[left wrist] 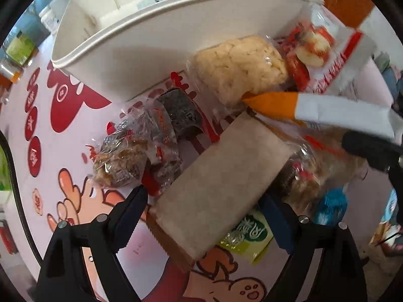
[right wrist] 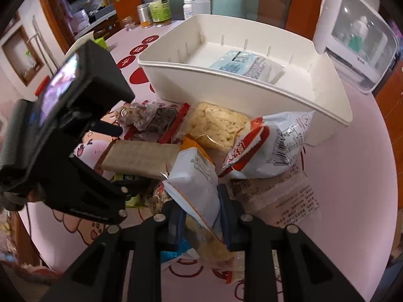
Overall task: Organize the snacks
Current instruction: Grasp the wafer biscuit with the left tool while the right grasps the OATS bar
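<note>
Right gripper [right wrist: 199, 216] fingers pinch the white-and-orange snack bag [right wrist: 194, 181]. Left gripper [left wrist: 201, 211] fingers spread wide either side of brown packet [left wrist: 221, 176]. White bin [right wrist: 252, 95] beyond both, on table [right wrist: 340, 176].

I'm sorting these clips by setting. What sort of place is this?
Probably a home kitchen or dining area: a table with a cartoon-printed cloth, bottles and jars at its far edge, wooden cabinet doors behind, and a white bin beside a pile of snack packets.
</note>
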The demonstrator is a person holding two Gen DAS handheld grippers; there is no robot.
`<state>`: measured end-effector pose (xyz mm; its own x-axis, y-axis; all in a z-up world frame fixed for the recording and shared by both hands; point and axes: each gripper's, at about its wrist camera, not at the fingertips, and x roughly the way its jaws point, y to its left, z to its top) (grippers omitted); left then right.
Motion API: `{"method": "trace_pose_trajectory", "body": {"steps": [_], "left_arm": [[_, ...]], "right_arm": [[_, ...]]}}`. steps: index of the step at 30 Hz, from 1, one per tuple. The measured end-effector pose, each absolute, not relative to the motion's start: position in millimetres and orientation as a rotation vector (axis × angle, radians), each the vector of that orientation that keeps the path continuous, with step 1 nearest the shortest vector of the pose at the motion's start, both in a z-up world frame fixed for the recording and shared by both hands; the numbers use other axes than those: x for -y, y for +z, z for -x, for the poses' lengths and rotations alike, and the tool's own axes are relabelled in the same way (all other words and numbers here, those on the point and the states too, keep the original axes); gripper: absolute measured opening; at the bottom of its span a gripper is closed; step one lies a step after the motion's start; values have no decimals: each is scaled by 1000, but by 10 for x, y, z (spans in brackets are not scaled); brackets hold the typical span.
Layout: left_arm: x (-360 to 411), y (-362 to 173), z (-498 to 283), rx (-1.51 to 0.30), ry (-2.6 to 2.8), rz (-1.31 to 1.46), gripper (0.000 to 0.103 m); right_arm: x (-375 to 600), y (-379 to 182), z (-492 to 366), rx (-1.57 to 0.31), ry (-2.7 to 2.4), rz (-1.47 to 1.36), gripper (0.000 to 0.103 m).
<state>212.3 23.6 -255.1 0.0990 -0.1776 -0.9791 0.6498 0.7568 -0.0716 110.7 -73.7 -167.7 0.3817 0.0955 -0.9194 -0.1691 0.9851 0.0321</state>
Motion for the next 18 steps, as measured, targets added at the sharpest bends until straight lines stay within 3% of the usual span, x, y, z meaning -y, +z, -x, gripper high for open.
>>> {"method": "trace_pose_trajectory", "body": {"steps": [4, 7, 9, 11, 15, 18], "left_arm": [[-243, -2537, -2168, -1365, -651, -371, 77], [-218, -2465, -2110, -1332, -647, -383, 65], [-182, -2319, -1994, -1266, -663, -399, 38], [-163, -2164, -1901, -1210, -659, -423, 23], [-173, -2082, -1856, -1213, -646, -397, 12], [-212, -2025, -1754, -1221, -627, -375, 10]], "right_arm": [[759, -1674, -1111, -1169, 162, 40, 22], [776, -1671, -1115, -1169, 161, 19, 22], [797, -1663, -1115, -1169, 162, 1, 21], [812, -1639, -1108, -1163, 161, -11, 20], [825, -1570, -1068, -1145, 174, -19, 18], [823, -1478, -1015, -1117, 189, -19, 18]]}}
